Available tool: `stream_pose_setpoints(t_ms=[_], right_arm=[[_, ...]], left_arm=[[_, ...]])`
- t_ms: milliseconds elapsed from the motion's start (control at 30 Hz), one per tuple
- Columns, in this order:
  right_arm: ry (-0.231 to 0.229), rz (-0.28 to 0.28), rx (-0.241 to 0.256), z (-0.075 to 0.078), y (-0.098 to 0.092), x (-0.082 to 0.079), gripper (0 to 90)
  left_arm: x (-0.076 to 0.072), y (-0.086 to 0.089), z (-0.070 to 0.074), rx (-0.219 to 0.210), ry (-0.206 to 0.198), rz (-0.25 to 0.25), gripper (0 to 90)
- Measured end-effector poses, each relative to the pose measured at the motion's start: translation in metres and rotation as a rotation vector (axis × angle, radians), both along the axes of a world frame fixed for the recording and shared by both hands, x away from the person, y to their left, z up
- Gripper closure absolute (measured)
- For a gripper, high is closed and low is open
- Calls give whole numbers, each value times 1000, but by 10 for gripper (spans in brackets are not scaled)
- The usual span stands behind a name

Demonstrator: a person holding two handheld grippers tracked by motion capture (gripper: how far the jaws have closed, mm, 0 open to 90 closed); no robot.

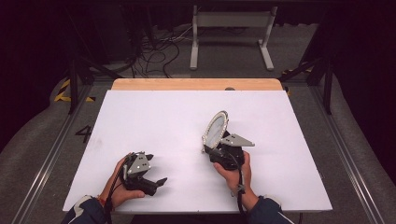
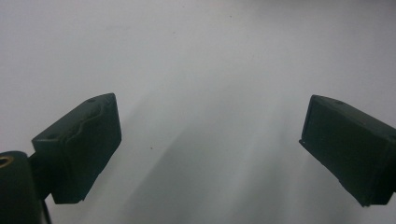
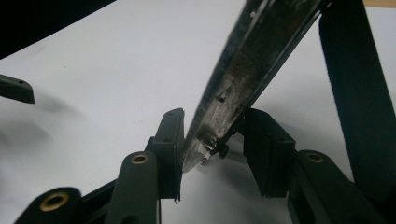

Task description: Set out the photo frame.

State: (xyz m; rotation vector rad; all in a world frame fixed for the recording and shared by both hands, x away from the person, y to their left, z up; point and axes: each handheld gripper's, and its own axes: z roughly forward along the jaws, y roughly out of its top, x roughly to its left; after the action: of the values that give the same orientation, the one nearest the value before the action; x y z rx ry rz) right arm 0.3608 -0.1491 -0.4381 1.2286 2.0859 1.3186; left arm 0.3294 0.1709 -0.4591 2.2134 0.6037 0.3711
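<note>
In the high view, the right gripper is holding an oval mirror with a beaded rim, lifting it off the white table at about the 4 o'clock side of the table's centre. The mirror is standing tilted, its top leaning toward 1 o'clock, its glass facing toward 10 o'clock. The person's right hand is wrapping the gripper body from the 6 o'clock edge.

In the right gripper view, the right gripper is clamping the lower edge of the mirror: the left jaw is pressing against the rim, the right jaw is sitting just behind the frame, and the mirror is rising edge-on toward 1 o'clock. A black strap or stand piece is hanging at 3 o'clock beside it.

The left gripper is resting low at the table's 7 o'clock corner, well apart from the mirror, with the left hand gripping it. In the left gripper view, the left gripper is showing its jaws spread wide with nothing between them, looking onto the bare white table
</note>
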Motion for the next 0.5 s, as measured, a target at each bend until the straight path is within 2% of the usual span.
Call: stream_pose_setpoints(t_ms=[100,500], right_arm=[[-4,20,-17,1,-4,-2,614],[42,63,6,4,-19,-3,687]], left_arm=[[0,-1,-1,-5,3,-4,55],[0,-3,-1,4,11,-4,63]])
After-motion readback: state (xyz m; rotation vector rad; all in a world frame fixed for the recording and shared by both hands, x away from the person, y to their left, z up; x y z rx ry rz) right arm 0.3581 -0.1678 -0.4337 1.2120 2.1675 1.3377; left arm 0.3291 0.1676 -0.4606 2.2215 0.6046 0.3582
